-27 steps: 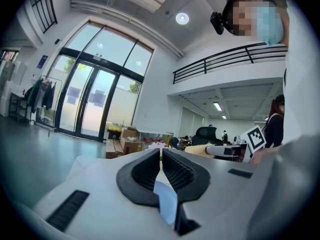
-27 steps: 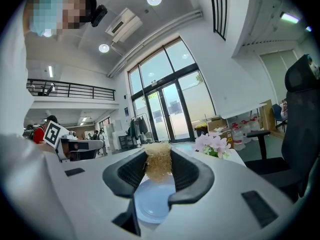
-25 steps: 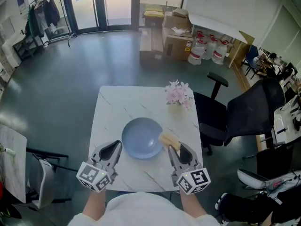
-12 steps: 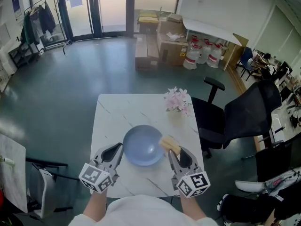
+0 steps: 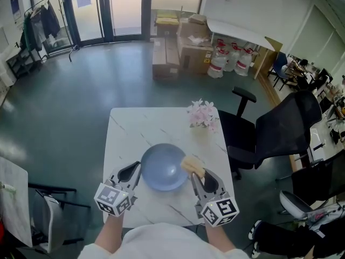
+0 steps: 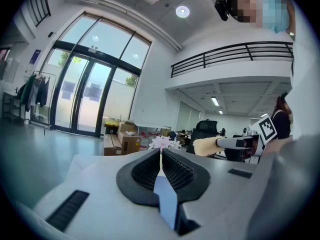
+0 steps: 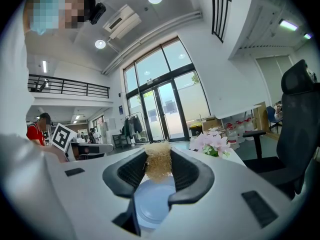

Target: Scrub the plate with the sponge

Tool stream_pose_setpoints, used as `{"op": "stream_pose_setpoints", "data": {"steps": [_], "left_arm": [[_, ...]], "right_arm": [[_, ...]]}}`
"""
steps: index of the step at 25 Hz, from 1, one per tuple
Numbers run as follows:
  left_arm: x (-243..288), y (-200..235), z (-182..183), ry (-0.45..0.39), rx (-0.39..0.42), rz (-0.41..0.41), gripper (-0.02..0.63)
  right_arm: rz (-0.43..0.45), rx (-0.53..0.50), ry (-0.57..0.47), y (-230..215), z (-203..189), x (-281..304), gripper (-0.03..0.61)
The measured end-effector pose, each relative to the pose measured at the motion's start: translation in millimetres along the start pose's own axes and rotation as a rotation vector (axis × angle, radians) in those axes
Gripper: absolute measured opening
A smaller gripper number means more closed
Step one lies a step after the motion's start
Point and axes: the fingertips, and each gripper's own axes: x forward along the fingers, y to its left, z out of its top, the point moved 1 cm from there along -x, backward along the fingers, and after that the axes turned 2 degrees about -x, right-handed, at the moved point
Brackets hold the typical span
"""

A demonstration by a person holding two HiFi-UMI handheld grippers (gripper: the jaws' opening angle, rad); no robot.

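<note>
A pale blue plate (image 5: 163,167) lies near the front middle of the white marble table (image 5: 140,123); it also shows below the jaws in the right gripper view as the plate (image 7: 152,204). My right gripper (image 5: 192,169) is shut on a tan fibrous sponge (image 5: 193,165), held just over the plate's right rim. That sponge (image 7: 157,166) fills the gap between the right jaws. My left gripper (image 5: 136,169) is shut with nothing in it, its tip at the plate's left rim. From the left gripper view (image 6: 160,154) the sponge (image 6: 206,146) appears to the right.
A bunch of pink flowers (image 5: 204,113) stands at the table's far right corner. Black office chairs (image 5: 277,131) crowd the right side. Cardboard boxes (image 5: 183,39) and water jugs (image 5: 232,61) sit beyond on the floor. A white table edge (image 5: 13,190) is at left.
The head view has shifted slightly; both grippers keep their places beside the plate, with the sponge edged a little further over the right rim.
</note>
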Motion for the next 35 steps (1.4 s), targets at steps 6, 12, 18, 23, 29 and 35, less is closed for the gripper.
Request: {"op": "stream_pose_setpoints", "data": {"steps": [6,12,18,23,29,35], "left_arm": [[7,10,-12,0.011,-0.021,0.007,0.04],[17,21,-34,0.063,-0.04,0.009,0.041],[29,30,-62,0.134,-0.101,0.005,0.041],[35,40,-90,0.188,-0.156,0.022,0.041],[41,45,-112,0.235,-0.193,0.033,0.041],[46,53,-143,0.318,-0.214,0.052,0.041]], "right_arm": [[-0.003,0.004,0.018,0,-3,4,0.143],[0.001,0.003,0.023,3,-5,9,0.143],[0.001,0.0,0.029,4,-4,12,0.143],[0.001,0.004,0.028,4,-8,11,0.143],[-0.011,0.003,0.041,4,-9,9,0.143],[-0.002,0.001,0.043,7,-14,9,0.143]]}}
